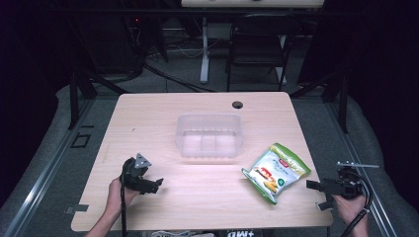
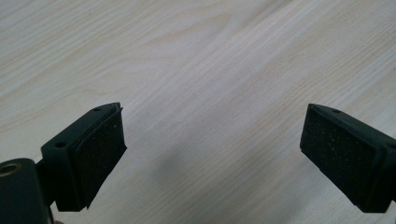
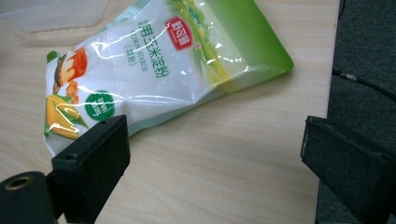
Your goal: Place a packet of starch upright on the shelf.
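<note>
We see starch pouch [image 1: 275, 172] at 9 o'clock from right tool [image 1: 316, 194], nearer than left tool [image 1: 157, 185]; long axis 1-to-7 o'clock. Both tools gape empty.

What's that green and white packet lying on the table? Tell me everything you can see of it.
The packet is a glossy plastic pouch, white with green edges, printed with a red logo, corn cobs and the words "corn starch". It looks sealed and full, slightly crinkled. It lies flat and slantwise on the wooden table, near its right edge, just right of the clear plastic tub. Only the table touches it; the right gripper is close by, fingers open.
</note>
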Tool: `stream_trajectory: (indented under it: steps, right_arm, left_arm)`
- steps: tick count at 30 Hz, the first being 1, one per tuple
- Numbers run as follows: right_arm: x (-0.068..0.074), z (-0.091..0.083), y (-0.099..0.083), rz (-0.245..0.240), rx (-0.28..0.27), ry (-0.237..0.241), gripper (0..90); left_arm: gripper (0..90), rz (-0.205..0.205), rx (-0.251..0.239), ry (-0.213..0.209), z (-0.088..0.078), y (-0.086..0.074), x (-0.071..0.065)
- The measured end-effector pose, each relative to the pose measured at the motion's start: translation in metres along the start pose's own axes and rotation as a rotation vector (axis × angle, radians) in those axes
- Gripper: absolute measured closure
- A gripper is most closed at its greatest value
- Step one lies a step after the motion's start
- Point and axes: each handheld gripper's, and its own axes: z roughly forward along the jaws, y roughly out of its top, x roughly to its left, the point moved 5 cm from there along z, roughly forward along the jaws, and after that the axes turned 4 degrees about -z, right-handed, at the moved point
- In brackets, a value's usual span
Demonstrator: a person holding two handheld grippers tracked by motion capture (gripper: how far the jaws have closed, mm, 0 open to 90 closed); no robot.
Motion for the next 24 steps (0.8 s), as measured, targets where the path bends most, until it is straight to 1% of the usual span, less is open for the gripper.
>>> stream_trajectory:
  steps: [1,2,4,7,8,11,12,13,14,15,17,18,19,20,21,22,23,24]
  right_arm:
    - [-0.001,0.001,0.002,-0.005,0.008,0.005,7.7]
    - [-0.002,0.001,0.003,-0.011,0.017,-0.008,7.8]
    - [-0.002,0.004,0.006,-0.008,0.011,0.011,7.8]
    - [-0.005,0.008,0.012,-0.005,0.012,0.021,7.8]
    - [-0.006,0.009,0.013,-0.005,0.007,0.013,7.8]
    - [-0.010,0.014,0.020,-0.005,0.023,0.015,7.5]
    - [-0.011,0.015,0.021,-0.007,0.023,0.008,7.3]
    - [-0.013,0.011,0.021,-0.017,0.115,0.027,7.0]
    - [-0.013,0.017,0.024,-0.007,0.078,0.021,6.7]
    - [-0.014,0.021,0.025,-0.006,0.062,0.019,6.6]
    - [-0.015,0.028,0.028,-0.006,0.051,0.012,6.4]
    - [-0.017,0.030,0.030,-0.010,0.059,0.019,6.4]
    - [-0.018,0.033,0.031,-0.003,0.064,0.011,6.4]
    - [-0.021,0.034,0.031,-0.019,0.088,-0.014,6.4]
    - [-0.020,0.037,0.032,0.004,0.072,0.006,6.5]
    - [-0.022,0.039,0.033,0.008,0.087,-0.001,6.5]
    - [-0.023,0.042,0.034,0.012,0.093,0.006,6.7]
    - [-0.023,0.044,0.034,0.019,0.102,0.002,6.8]
  left_arm:
    - [6.3,-0.001,0.000,0.000,0.000,0.000,0.000]
    - [6.3,-0.001,0.001,-0.001,0.000,0.000,0.000]
    - [6.3,-0.001,-0.002,0.003,0.001,0.000,-0.001]
    - [6.3,-0.001,-0.002,0.002,0.001,0.000,-0.001]
    - [6.3,0.000,-0.002,0.004,0.001,0.000,-0.001]
    - [6.3,0.002,0.002,-0.002,0.000,0.000,-0.001]
    - [6.3,0.001,0.001,-0.001,0.000,0.000,-0.001]
    - [6.3,-0.001,-0.003,0.003,0.001,0.000,-0.001]
    - [6.3,-0.001,-0.003,0.004,0.001,0.000,-0.001]
    - [6.3,-0.001,-0.002,0.005,0.001,0.000,-0.001]
    - [6.3,-0.001,-0.002,0.004,0.001,0.000,-0.001]
    - [6.3,0.001,-0.001,0.003,0.001,0.000,-0.001]
    - [6.3,0.003,-0.001,0.005,0.001,0.000,-0.001]
    - [6.3,0.003,-0.001,0.005,0.001,0.000,-0.001]
    - [6.3,0.001,-0.001,0.004,0.001,0.000,-0.001]
    - [6.3,-0.001,-0.002,0.004,0.002,0.000,-0.001]
    - [6.3,-0.003,-0.001,0.005,0.002,0.000,-0.001]
    - [6.3,-0.003,-0.001,0.005,0.002,0.000,-0.001]
